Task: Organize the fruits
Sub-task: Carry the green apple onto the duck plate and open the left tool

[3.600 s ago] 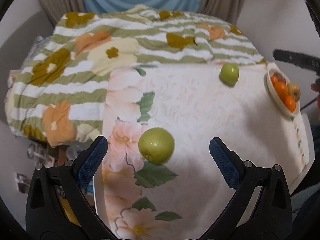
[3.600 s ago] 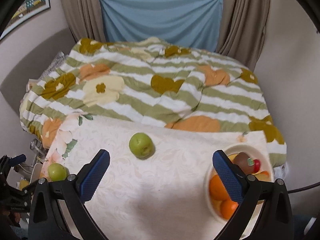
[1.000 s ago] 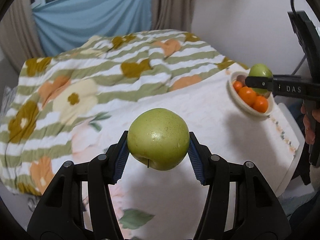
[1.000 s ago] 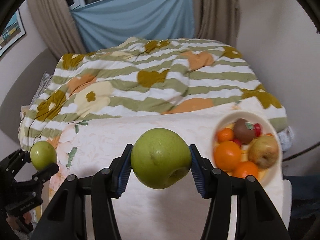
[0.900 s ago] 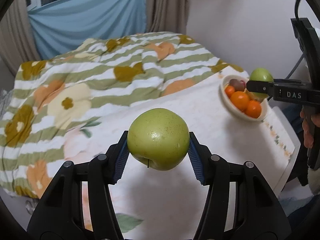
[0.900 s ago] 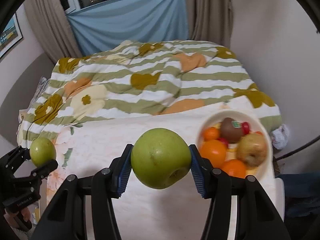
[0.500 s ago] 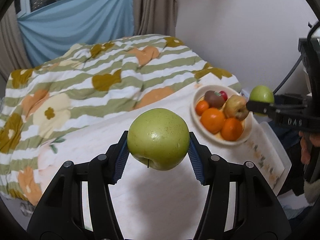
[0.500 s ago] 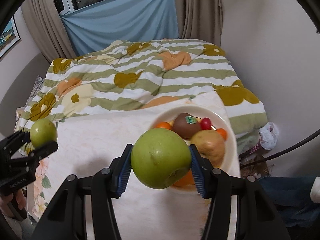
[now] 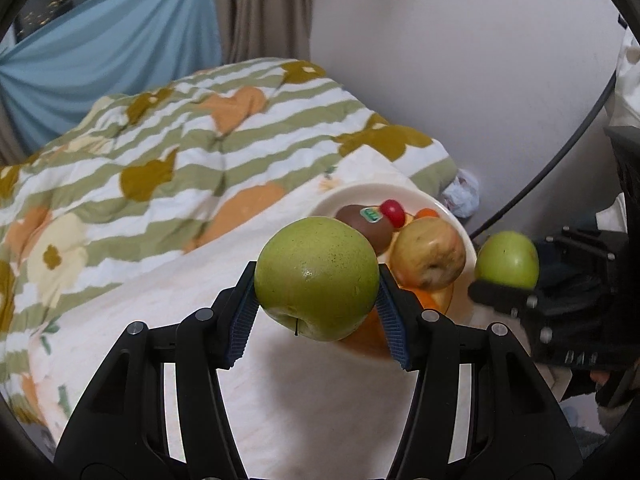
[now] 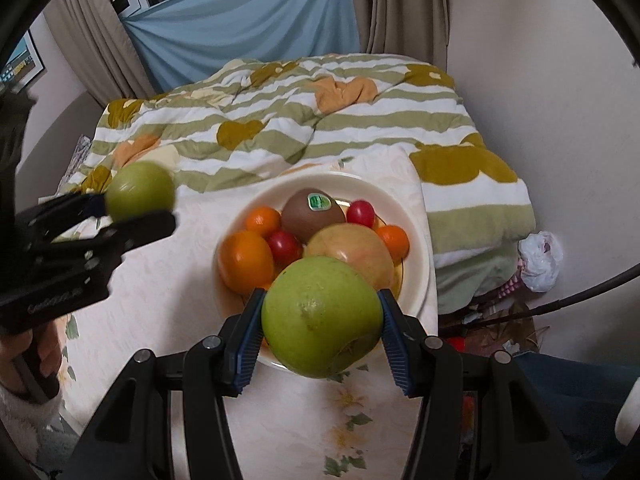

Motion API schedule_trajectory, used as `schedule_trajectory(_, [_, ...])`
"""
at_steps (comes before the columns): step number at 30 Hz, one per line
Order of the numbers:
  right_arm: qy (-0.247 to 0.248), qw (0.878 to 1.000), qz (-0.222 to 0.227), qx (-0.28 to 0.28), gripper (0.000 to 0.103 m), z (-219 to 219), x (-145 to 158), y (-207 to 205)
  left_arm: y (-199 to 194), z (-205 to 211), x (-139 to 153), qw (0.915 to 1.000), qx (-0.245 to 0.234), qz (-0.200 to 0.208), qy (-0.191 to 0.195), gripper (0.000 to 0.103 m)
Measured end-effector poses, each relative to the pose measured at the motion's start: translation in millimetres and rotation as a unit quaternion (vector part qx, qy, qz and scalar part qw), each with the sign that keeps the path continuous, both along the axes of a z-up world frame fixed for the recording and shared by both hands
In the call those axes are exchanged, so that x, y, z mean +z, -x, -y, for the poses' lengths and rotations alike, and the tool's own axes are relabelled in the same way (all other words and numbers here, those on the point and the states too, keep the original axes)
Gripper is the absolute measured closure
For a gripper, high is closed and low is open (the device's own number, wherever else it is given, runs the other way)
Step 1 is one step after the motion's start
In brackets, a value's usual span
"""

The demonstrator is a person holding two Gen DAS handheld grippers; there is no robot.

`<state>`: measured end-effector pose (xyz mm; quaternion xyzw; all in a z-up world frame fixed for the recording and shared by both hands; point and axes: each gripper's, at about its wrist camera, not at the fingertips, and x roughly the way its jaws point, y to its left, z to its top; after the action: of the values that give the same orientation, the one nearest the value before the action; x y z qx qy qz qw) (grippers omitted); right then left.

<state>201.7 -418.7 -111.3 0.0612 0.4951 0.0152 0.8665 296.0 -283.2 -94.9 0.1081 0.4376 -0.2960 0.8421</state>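
Each tool gripped a green apple: the left tool (image 9: 316, 314) held one apple (image 9: 317, 278) beside the bowl (image 10: 416, 280), the right tool (image 10: 320, 336) another (image 10: 322, 316) over its near rim. Neither was placed yet; releasing both remained.

Both my cams sat right behind the tongs, angled steeply down. The left wrist view looked across the desk (image 9: 280, 400) toward the fruit bowl (image 9: 452, 212) from its left side, close in. The right wrist view sat almost over that bowl (image 10: 416, 240). Both shared the bowl, the striped quilt (image 9: 160, 152) and the blue curtain (image 10: 248, 28), and each caught the other tongs at its edge.
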Motion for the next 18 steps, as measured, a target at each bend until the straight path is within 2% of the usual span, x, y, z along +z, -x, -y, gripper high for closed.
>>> schedule_trajectory(10, [-0.004,1.000,-0.003,0.014,0.053,16.9,-15.1,4.0,-14.3,47.4,-31.9,0.9990,-0.028,-0.026,-0.024,0.040])
schedule_trajectory(18, [-0.012,1.000,-0.004,0.005,0.053,22.5,-20.5,7.2,-20.3,63.5,-42.8,0.9978,-0.046,-0.032,-0.035,0.040])
